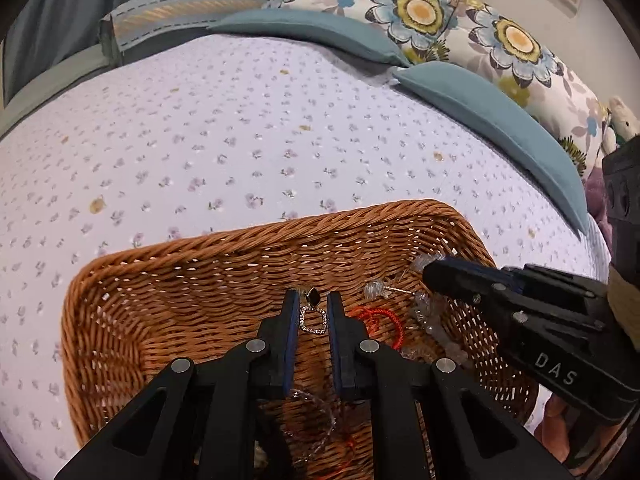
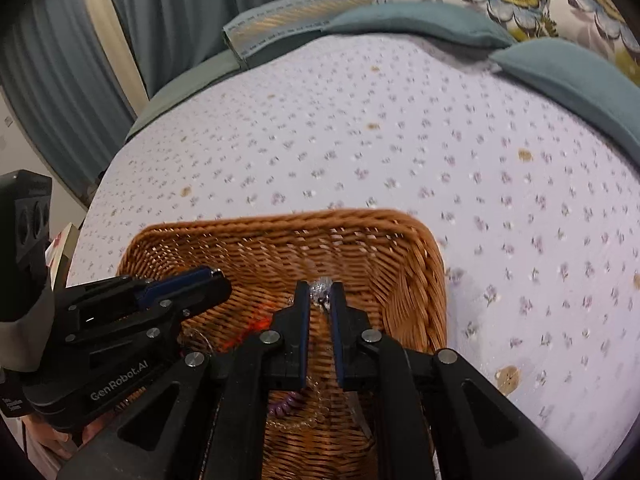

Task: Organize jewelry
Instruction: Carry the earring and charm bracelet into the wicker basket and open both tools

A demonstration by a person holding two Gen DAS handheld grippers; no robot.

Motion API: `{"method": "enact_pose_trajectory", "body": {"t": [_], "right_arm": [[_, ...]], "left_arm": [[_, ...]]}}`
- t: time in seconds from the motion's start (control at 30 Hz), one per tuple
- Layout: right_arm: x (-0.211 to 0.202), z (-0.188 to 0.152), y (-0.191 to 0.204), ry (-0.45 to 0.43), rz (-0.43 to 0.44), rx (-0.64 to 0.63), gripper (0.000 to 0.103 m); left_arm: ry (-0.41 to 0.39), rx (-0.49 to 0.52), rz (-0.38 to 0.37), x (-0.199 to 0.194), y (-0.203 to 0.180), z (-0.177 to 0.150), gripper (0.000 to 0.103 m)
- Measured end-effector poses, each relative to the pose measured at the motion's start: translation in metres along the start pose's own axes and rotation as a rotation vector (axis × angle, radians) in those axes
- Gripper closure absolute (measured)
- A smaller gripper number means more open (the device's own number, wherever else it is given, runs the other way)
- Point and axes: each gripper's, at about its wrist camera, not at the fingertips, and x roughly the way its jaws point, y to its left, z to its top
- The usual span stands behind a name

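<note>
A brown wicker basket (image 1: pixel 224 256) lies on the bed and holds jewelry. My left gripper (image 1: pixel 313 300) is inside it, jaws narrowly apart around a dangling earring (image 1: pixel 312 315) with a black stone and a sparkly square hoop. A red cord bracelet (image 1: pixel 380 320), clear crystal pieces (image 1: pixel 434 322) and a thin clear bangle (image 1: pixel 316 404) lie in the basket. My right gripper (image 2: pixel 320 290) is in the basket (image 2: pixel 372 232) too, jaws close together on a small silvery crystal piece (image 2: pixel 321 285). A purple coil (image 2: pixel 285 403) lies beneath it.
The basket sits on a lilac floral bedsheet (image 1: pixel 240 140). Teal cushions (image 1: pixel 500 120) and a flowered pillow (image 1: pixel 440 12) lie at the far edge. Blue curtains (image 2: pixel 160 8) hang to the left in the right wrist view.
</note>
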Motion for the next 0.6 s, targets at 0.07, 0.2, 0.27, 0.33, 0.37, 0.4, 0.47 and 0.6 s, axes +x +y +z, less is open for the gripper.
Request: {"method": "enact_pose_trajectory", "body": {"t": [0.07,0.2,0.27,0.33,0.37,0.4,0.47,0.6], "right_arm": [[-0.001,0.001,-0.005,0.009,-0.006,0.026,0.059],[-0.021,-0.002,-0.008,-0.021,0.0,0.046,0.054],[-0.038,-0.005,-0.003,-0.034,0.0,0.045,0.054],[-0.058,-0.01,0.004,-0.051,0.009,0.042,0.054],[-0.07,-0.014,0.009,-0.063,0.007,0.037,0.054],[-0.082,-0.019,0.016,-0.076,0.006,0.032,0.054],[-0.11,-0.033,0.032,-0.114,0.004,0.015,0.053],[-0.163,-0.074,0.068,-0.202,-0.042,-0.025,0.026]], "left_arm": [[0.011,-0.018,-0.015,-0.001,0.0,0.0,0.082],[-0.051,-0.01,-0.02,-0.029,0.002,-0.005,0.048],[-0.084,-0.005,-0.039,-0.05,0.003,-0.007,0.048],[-0.127,-0.011,-0.063,-0.079,0.004,-0.012,0.048],[-0.146,-0.01,-0.062,-0.092,0.005,-0.015,0.048],[-0.166,-0.009,-0.057,-0.105,0.005,-0.019,0.047],[-0.217,-0.009,-0.052,-0.136,0.005,-0.032,0.044],[-0.294,-0.027,-0.016,-0.198,0.003,-0.077,0.034]]}}
